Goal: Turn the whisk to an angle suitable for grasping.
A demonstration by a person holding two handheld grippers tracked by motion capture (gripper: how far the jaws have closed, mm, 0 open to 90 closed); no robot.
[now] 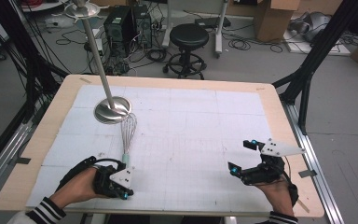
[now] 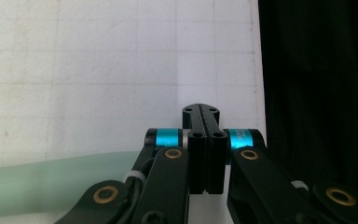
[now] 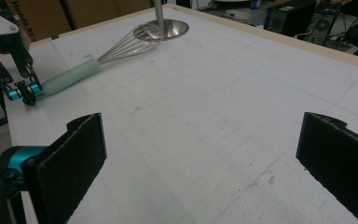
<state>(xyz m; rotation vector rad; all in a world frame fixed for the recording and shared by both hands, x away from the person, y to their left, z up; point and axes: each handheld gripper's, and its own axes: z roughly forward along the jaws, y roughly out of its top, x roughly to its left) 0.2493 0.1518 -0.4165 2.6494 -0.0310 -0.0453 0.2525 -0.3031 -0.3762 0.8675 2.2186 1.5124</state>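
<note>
Pale wooden table [image 1: 279, 100] under a white gridded mat [image 1: 191, 121], bare wood left as a border all round. On the mat, a steel stand base [image 1: 113, 110] toward the far left corner, a slim metal pole [image 1: 95, 49] leaning up from it to a steel dish at the top. Taken as the landmark: that stand base.

Just in front of the base, touching or nearly touching its rim, a wire whisk [image 1: 127, 135] lying flat, loops toward the base, mint-green handle [image 2: 51, 184] pointing back to the near edge. At the handle's near end, the left gripper [image 2: 203, 112], jaws clenched together with nothing between them, low over the mat and just beside the handle; contact with the handle impossible to tell. Seen also from the right gripper view, tips by the handle's end [image 3: 25, 95].

Well to the right of the base, near the table's near right corner, the right gripper [image 1: 244, 156], jaws released and spread wide over bare mat, grasping nothing.

Beyond the base, off the table: grey floor, a black round stool [image 1: 189, 37], computer towers [image 1: 126, 23] amid loose cables, cardboard boxes [image 1: 272, 18] at the far right, black frame struts [image 1: 317, 51] on both sides.
</note>
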